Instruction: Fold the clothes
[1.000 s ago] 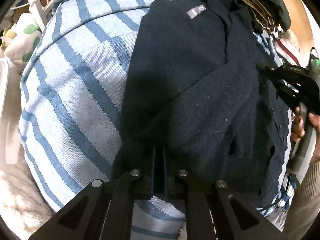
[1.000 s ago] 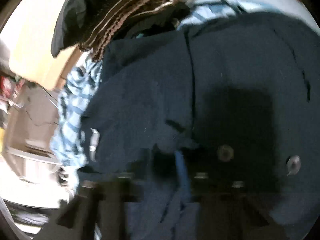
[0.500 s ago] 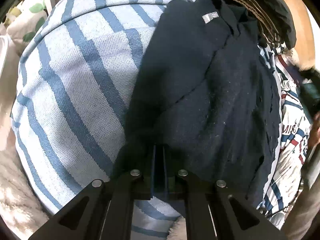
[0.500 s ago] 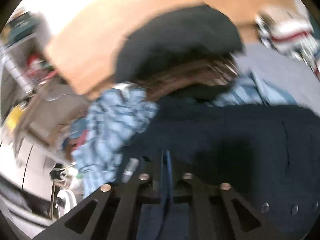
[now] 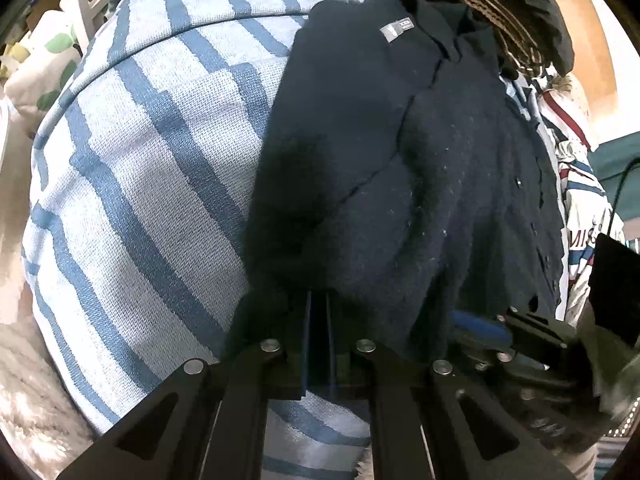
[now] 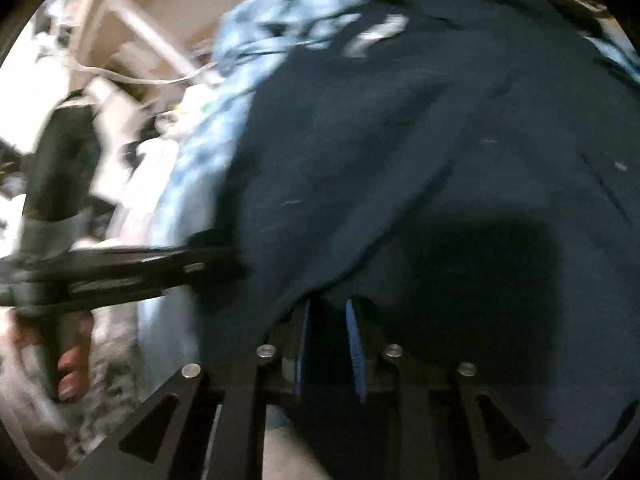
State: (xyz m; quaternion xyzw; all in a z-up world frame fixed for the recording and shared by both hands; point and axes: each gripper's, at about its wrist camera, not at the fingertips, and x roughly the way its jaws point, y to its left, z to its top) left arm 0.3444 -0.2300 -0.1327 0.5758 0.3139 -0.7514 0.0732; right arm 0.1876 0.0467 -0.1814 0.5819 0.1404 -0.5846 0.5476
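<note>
A dark navy garment (image 5: 400, 160) with a grey neck label (image 5: 396, 31) lies spread on a blue-and-white striped blanket (image 5: 140, 160). My left gripper (image 5: 318, 300) is shut on the garment's near hem. Just right of it along the same hem sits my right gripper (image 5: 492, 328). The right wrist view is blurred. There the navy garment (image 6: 400, 140) fills the frame. The right gripper (image 6: 328, 308) has its jaws opening, blue pads a little apart, with the hem draped at their tips but not pinched. The left gripper (image 6: 216, 258) reaches in from the left.
A heap of brown-striped and black clothes (image 5: 500, 12) lies at the blanket's far end. A white, red and blue printed garment (image 5: 580, 200) lies along the right side. A fluffy rug (image 5: 24, 380) is at the lower left. A hand (image 6: 72, 364) holds the left gripper's handle.
My right gripper swung from the garment's right side to the near hem beside the left gripper, and its pads parted. The left gripper kept its hold.
</note>
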